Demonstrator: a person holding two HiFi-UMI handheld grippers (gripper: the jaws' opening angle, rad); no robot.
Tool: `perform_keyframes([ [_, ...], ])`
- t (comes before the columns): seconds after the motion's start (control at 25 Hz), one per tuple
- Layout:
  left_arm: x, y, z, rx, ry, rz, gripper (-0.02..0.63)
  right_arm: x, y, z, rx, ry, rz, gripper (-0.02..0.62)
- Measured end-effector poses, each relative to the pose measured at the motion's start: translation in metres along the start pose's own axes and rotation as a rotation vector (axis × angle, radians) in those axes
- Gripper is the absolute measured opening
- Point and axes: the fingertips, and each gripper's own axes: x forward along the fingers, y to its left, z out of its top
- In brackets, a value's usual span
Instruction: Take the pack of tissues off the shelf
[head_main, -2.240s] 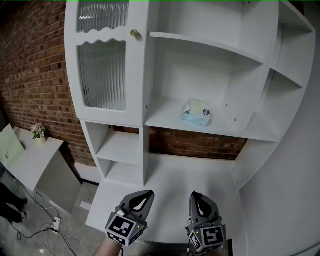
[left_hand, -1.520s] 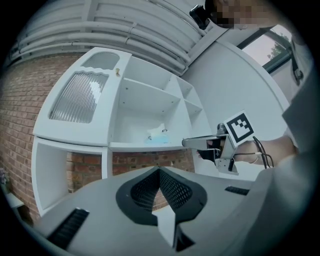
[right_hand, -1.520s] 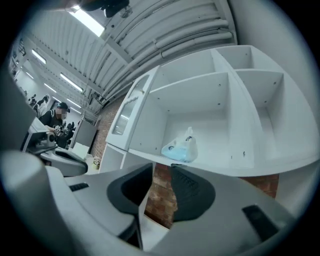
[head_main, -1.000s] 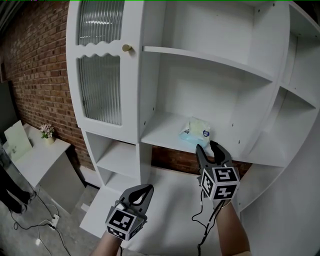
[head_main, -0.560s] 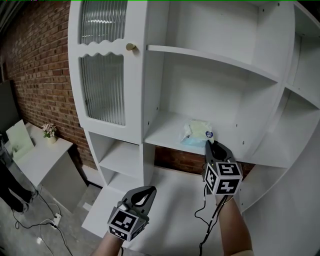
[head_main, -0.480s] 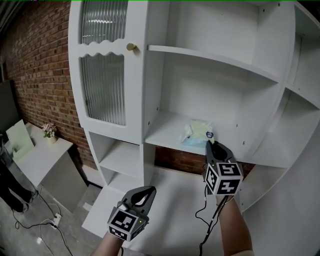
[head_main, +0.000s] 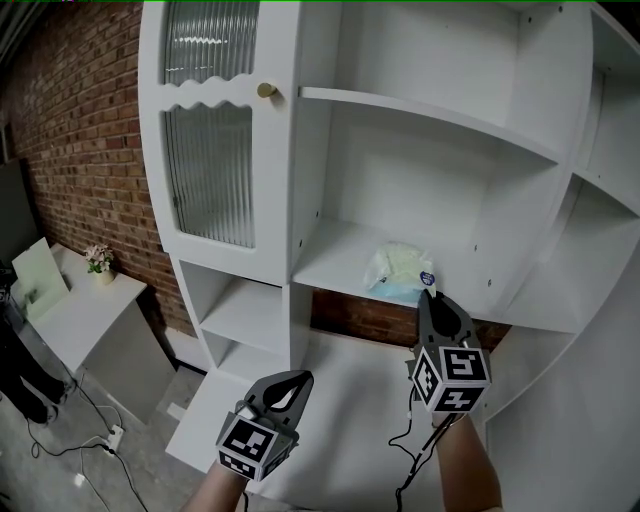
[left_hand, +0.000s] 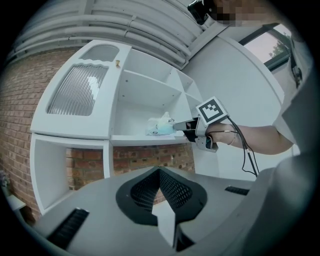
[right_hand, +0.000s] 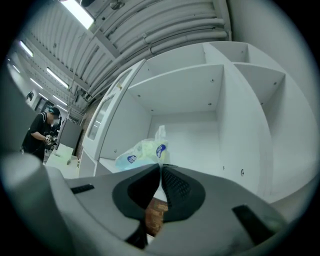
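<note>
The pack of tissues (head_main: 398, 270) is a soft pale green and blue packet near the front edge of the white shelf (head_main: 330, 258). Its near end is pulled up and crumpled. My right gripper (head_main: 428, 292) reaches up to that end, its jaws closing and pinching the wrapper's edge between the tips. In the right gripper view the pack (right_hand: 142, 151) bulges just beyond my right gripper (right_hand: 161, 166). My left gripper (head_main: 297, 380) hangs low in front of the cabinet, shut and empty. The left gripper view shows the pack (left_hand: 160, 125) and my left gripper (left_hand: 160, 171).
The shelf sits in a tall white cabinet with a ribbed glass door (head_main: 208, 170) at the left and open compartments at the right. A wide white ledge (head_main: 340, 390) lies below. A small white table with a flower pot (head_main: 98, 262) stands at far left by a brick wall.
My right gripper rose to the shelf, closed on the pack's near edge and drew back a little. The pack has slid toward the shelf's front and crumpled. The left gripper has not moved.
</note>
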Motion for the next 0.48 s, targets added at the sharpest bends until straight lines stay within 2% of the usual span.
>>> perform_keyframes([
  [0.28,-0.005,0.000,-0.004,-0.011,0.006,0.003,0.012,-0.042,0.028,-0.011,0.025,-0.030,0.059,0.015],
  [0.48,-0.008,0.000,-0.012,-0.031,0.016,0.004,0.012,-0.069,0.044,-0.043,0.059,-0.018,0.065,0.015],
])
